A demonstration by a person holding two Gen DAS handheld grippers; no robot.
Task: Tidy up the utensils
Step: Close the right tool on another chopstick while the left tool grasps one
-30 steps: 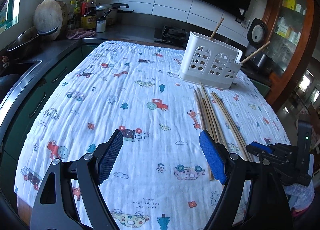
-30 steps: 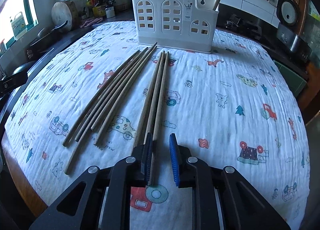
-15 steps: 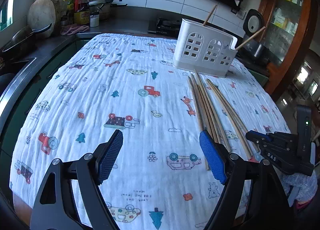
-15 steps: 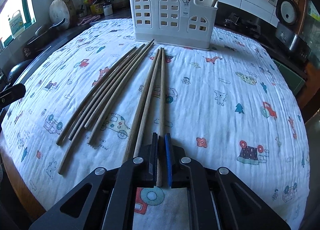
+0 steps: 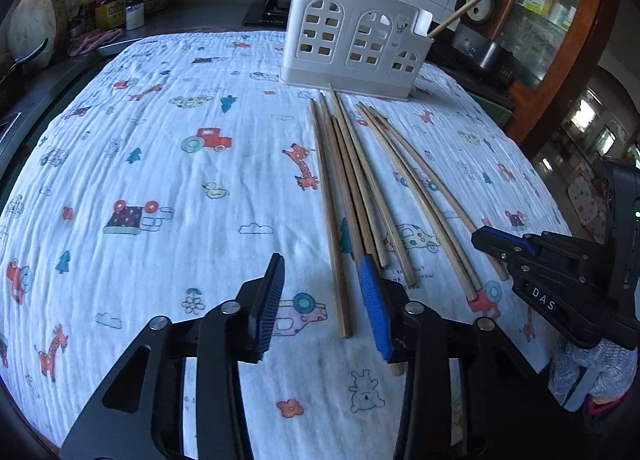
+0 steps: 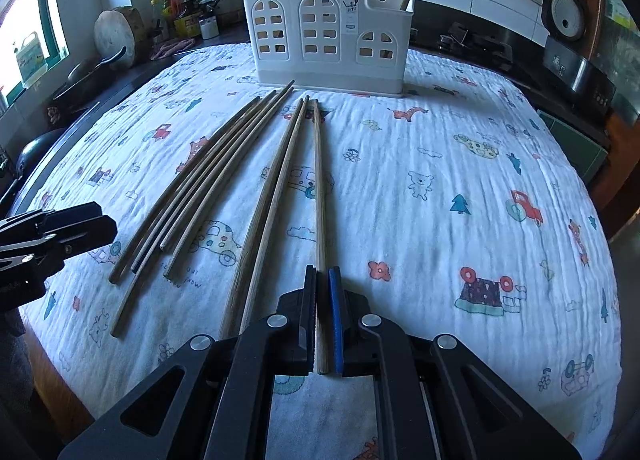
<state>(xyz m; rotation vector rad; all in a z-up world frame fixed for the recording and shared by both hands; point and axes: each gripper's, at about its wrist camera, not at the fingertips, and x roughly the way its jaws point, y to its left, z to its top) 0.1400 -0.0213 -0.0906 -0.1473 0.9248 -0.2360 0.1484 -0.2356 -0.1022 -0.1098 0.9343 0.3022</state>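
Wooden chopsticks (image 6: 256, 176) lie fanned across the frame's centre on the patterned cloth (image 6: 460, 180), tips near the white holder (image 6: 328, 36) at top; the right gripper (image 6: 322, 324) clenches the rightmost stick; the left gripper (image 5: 320, 300), lower centre, is closing around the leftmost stick, pads not yet pressing.

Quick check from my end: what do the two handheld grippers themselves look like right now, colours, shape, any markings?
Both are black angular frames with triangular cut-outs and silver round bolts. The left gripper has fingers faced with ribbed blue pads. The right gripper is built alike; its body, seen from the left wrist camera, carries white "DAS" lettering. A light knitted fabric shows beneath it there.
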